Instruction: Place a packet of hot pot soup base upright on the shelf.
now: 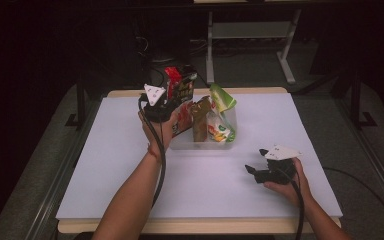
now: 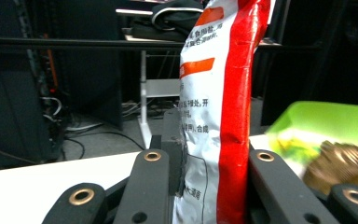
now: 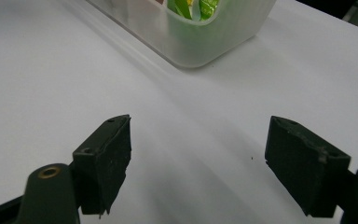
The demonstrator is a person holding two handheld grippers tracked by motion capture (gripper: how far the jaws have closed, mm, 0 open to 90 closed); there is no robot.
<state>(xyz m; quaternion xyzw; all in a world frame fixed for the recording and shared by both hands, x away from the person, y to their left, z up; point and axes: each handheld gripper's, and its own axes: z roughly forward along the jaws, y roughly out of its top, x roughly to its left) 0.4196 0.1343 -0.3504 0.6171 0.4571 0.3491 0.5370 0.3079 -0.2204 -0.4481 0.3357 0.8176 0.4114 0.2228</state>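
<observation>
Left tongs [image 2: 209,186] clamped on red-and-white snack bag [image 2: 219,93]; right tongs [image 3: 198,163] wide, empty.

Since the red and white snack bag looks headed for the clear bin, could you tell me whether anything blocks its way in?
Partly. The left claw holds the red and white snack bag above the clear bin's left end. A brown packet and green packets stand upright in the middle and right; the left end looks free.

Snack bag [image 2: 223,116], red and white, printed text.
Standing upright, being pinched between black jaws, hanging over the clear bin's [image 1: 202,145] left end.
</observation>
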